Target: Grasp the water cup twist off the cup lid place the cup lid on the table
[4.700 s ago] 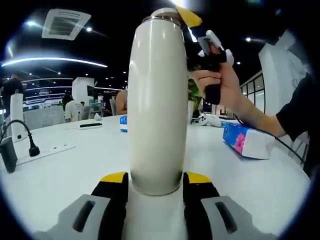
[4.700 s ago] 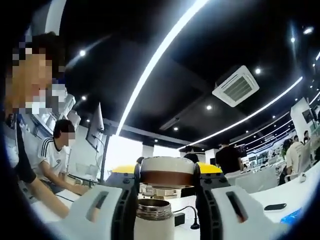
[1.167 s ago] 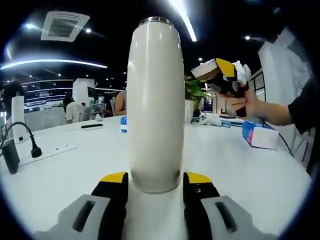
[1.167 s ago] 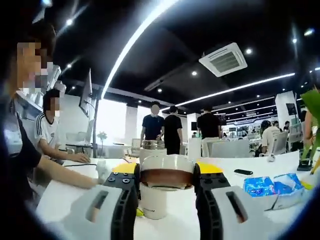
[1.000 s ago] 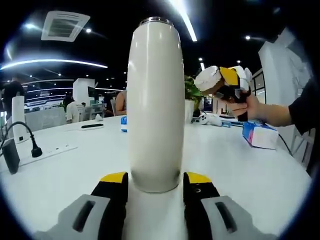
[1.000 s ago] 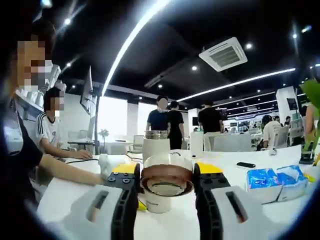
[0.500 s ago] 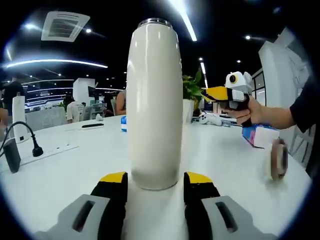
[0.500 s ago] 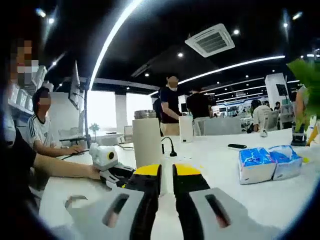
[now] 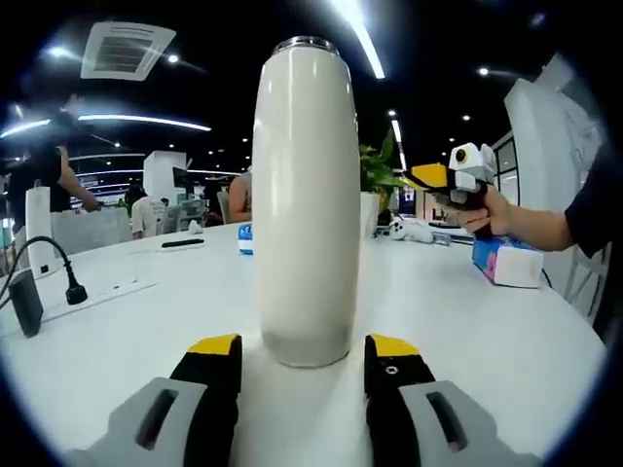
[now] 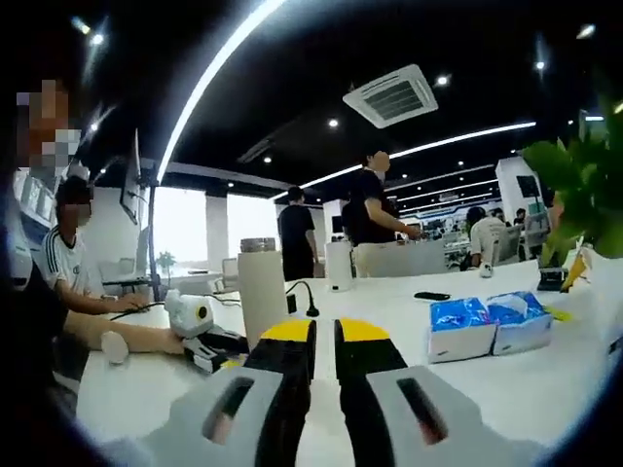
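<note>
The task is judged nearly finished: the cup (image 9: 305,199) stands upright on the white table (image 9: 127,331) with its metal mouth bare, and no lid is held by either tool. Where the lid lies cannot be told with certainty; a small pale round object (image 10: 114,346), left of the right tongs near a person's forearm, may be it.

The left tongs (image 9: 303,375) are seen with jaws parted wider than the cup, one yellow tip at each side of its base, apparently clear of it. The right tongs (image 10: 322,355) are seen almost closed, only a thin slit between the tips, with nothing gripped.

From the right tongs, the cup (image 10: 263,297) stands ahead and slightly left. Little more is judged necessary than drawing both tools back without knocking the cup.
</note>
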The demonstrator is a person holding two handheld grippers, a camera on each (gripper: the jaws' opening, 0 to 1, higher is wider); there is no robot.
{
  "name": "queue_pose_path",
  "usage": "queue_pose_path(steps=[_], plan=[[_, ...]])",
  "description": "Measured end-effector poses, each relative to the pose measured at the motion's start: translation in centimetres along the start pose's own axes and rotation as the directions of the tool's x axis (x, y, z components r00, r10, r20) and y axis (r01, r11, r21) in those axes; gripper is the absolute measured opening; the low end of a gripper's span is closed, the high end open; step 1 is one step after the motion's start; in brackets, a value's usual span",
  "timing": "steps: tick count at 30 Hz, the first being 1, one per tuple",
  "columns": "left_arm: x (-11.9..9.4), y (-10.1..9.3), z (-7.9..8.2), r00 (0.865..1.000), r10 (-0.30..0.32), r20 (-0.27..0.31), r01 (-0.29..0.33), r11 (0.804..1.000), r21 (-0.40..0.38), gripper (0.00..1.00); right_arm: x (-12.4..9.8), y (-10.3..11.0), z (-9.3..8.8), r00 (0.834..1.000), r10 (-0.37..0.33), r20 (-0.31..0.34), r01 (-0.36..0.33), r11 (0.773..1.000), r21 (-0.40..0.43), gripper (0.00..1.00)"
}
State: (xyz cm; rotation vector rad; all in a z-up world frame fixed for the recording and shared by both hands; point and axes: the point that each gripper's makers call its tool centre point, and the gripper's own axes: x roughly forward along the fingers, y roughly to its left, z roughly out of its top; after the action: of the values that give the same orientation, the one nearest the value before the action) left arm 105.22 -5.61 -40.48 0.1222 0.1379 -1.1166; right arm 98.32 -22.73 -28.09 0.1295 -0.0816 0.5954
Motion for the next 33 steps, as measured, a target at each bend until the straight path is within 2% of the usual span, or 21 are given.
queue_pose_path(steps=[6,17,24,27,33], plan=[[-0.4,0.1,0.1,1.0,0.005,0.001,-0.005,1.0,0.005,0.52,0.1,0.4,-0.2,1.0,0.004,-0.001,-0.004,1.0,-0.007,0.12],[-0.4,0.3,0.1,1.0,0.006,-0.003,-0.006,1.0,0.007,0.52,-0.3,-0.5,-0.1,0.999,-0.031,0.014,0.031,0.999,0.008,0.15],[-0.3,0.9,0.0,1.0,0.015,-0.008,-0.015,1.0,0.021,0.52,-1.5,-0.2,0.7,0.999,-0.034,0.014,0.034,0.999,-0.016,0.27],[-0.1,0.9,0.0,1.0,0.012,-0.007,-0.012,1.0,0.024,0.51,-1.9,0.6,1.0,1.0,-0.009,0.006,0.009,0.999,-0.031,0.31],[0.0,1.1,0.0,1.0,0.011,-0.006,-0.011,1.0,0.024,0.5,-1.9,5.7,2.1,0.995,0.101,-0.015,-0.102,0.992,-0.068,0.5]])
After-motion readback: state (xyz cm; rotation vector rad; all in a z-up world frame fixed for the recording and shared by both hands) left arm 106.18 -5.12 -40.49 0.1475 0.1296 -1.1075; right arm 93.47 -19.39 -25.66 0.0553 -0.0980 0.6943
